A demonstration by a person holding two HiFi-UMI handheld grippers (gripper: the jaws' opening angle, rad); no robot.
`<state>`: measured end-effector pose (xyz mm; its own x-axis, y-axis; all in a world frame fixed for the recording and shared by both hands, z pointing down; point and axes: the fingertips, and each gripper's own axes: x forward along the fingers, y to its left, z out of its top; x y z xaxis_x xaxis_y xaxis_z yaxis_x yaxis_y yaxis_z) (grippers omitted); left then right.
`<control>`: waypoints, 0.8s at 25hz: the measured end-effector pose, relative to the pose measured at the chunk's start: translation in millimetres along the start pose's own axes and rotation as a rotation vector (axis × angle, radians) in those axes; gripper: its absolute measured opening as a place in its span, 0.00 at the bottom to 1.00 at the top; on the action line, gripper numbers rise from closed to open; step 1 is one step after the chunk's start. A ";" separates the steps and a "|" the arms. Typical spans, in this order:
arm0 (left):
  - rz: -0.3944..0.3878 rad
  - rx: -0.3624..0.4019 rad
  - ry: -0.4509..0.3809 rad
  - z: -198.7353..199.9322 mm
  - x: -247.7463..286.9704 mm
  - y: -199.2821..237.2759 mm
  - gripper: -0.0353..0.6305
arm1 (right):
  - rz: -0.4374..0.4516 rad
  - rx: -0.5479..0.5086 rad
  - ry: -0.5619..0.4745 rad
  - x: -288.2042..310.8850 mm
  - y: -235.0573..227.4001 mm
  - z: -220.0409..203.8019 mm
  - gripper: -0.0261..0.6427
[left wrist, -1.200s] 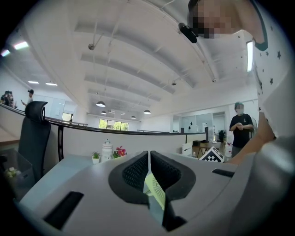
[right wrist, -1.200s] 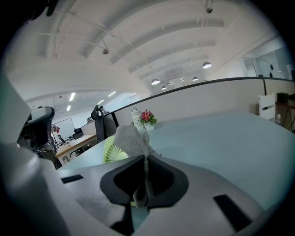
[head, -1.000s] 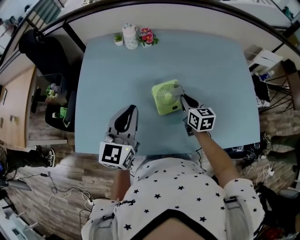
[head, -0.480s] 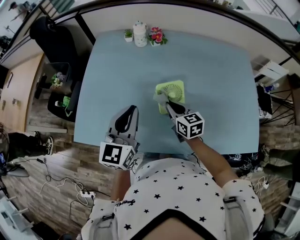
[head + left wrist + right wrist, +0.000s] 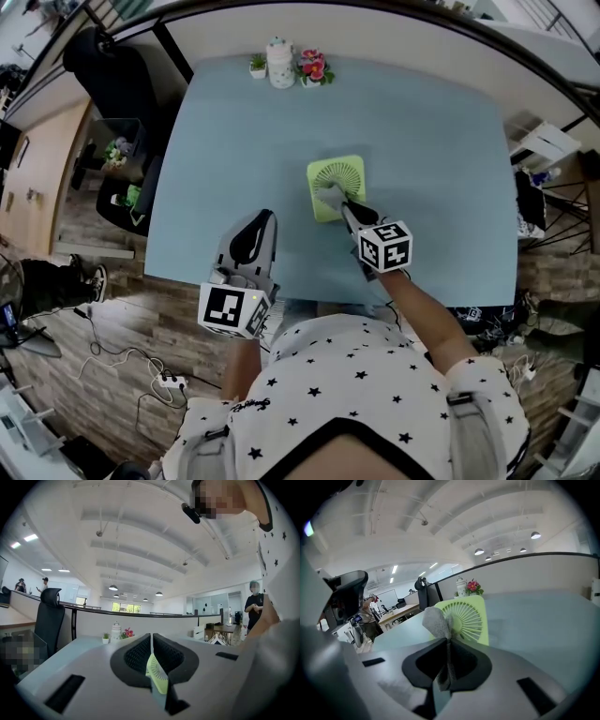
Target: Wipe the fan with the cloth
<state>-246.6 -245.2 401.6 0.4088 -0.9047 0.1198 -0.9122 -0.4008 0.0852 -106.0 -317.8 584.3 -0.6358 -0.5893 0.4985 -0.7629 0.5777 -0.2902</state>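
Fan (image 5: 345, 173), lime green, sits near the middle of the pale blue desk (image 5: 431, 131). Left tool (image 5: 259, 221) is over the desk's near edge, jaws together on nothing, well apart from the fan. Right tool (image 5: 339, 206) pinches a grey cloth (image 5: 327, 194) that touches the fan's round grille.

Fan (image 5: 339, 184) sits mid-table (image 5: 441, 122). Cloth (image 5: 329, 195) on fan's near-left part, pinched in right gripper (image 5: 343, 210) just in front. Left gripper (image 5: 255, 230) left of fan, apart, near front edge. Jar (image 5: 280, 67) between small plant (image 5: 257, 66) and flowers (image 5: 314, 69) at far edge.
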 end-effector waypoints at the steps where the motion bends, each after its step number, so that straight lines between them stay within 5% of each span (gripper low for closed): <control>1: -0.006 0.001 -0.002 1.0 2.1 -3.3 0.11 | -0.014 0.005 -0.003 -3.7 -6.9 0.3 0.07; 10: -0.032 0.015 -0.004 7.0 12.4 -24.2 0.11 | -0.122 0.073 0.005 -30.3 -63.8 -12.4 0.07; 20: -0.004 0.023 -0.004 7.8 8.9 -20.2 0.11 | -0.046 0.006 -0.104 -30.1 -30.7 17.2 0.07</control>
<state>-224.8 -246.2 393.2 0.4122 -0.9037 0.1155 -0.9110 -0.4074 0.0634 -65.5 -327.5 564.1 -0.6083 -0.6711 0.4238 -0.7923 0.5454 -0.2735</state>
